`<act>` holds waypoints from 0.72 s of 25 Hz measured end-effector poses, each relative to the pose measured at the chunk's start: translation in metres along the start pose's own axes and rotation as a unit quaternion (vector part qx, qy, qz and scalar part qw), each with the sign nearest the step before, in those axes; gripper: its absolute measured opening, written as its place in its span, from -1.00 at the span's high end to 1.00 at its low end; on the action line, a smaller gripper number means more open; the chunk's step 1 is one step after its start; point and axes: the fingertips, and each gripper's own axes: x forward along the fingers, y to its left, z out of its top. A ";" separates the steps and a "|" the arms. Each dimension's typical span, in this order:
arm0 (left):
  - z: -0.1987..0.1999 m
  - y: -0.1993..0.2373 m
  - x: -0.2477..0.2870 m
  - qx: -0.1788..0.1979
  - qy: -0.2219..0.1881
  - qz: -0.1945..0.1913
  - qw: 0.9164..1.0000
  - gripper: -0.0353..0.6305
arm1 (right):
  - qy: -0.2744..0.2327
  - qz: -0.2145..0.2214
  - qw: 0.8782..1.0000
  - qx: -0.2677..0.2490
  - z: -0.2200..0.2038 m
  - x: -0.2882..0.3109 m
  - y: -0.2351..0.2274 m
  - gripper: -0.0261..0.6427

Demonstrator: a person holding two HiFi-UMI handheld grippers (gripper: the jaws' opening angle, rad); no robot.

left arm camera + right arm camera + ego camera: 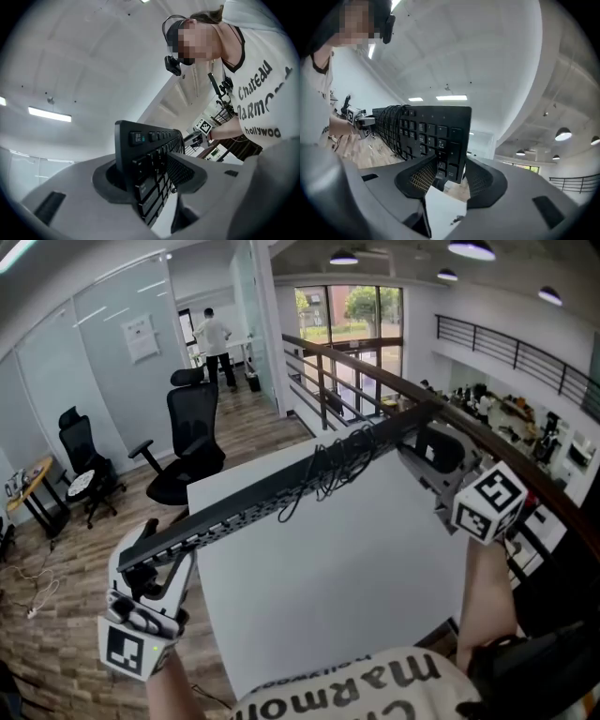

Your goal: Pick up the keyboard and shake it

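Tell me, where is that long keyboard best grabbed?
At its two short ends, coming from either side, jaws across its flat faces: the keyboard is long and thin, with cable wound round its middle. The left gripper and right gripper hold it so.

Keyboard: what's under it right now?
Under the keyboard only the white table shows; the left gripper and right gripper clamp its ends, holding it up. The strip of table that it covers in the head view cannot be seen.

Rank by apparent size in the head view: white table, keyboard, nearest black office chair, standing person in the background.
1. white table
2. keyboard, by length; edge-on and near the camera
3. black office chair
4. person, far away
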 end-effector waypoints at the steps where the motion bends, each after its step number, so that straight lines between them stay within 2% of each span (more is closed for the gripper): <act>1: -0.003 -0.001 -0.001 -0.001 0.006 -0.003 1.000 0.24 | 0.007 -0.001 1.000 0.008 -0.007 0.000 0.003 0.31; 5: -0.015 0.006 0.005 -0.012 0.024 -0.009 1.000 0.23 | 0.018 -0.005 0.999 0.034 -0.023 0.005 0.002 0.31; 8: -0.019 0.022 0.018 -0.010 0.034 -0.006 0.999 0.22 | 0.014 -0.020 0.999 0.034 -0.016 0.019 -0.008 0.32; 13: -0.009 0.033 0.024 0.050 0.047 -0.035 0.997 0.21 | -0.041 -0.061 0.997 0.001 0.015 0.000 -0.008 0.33; 16: 0.001 0.041 0.043 0.072 0.059 -0.052 0.994 0.21 | -0.049 -0.083 0.995 0.016 0.013 -0.002 -0.014 0.33; 18: 0.015 0.035 0.050 0.101 0.051 -0.062 0.992 0.19 | -0.051 -0.092 0.994 0.036 0.008 -0.007 -0.018 0.33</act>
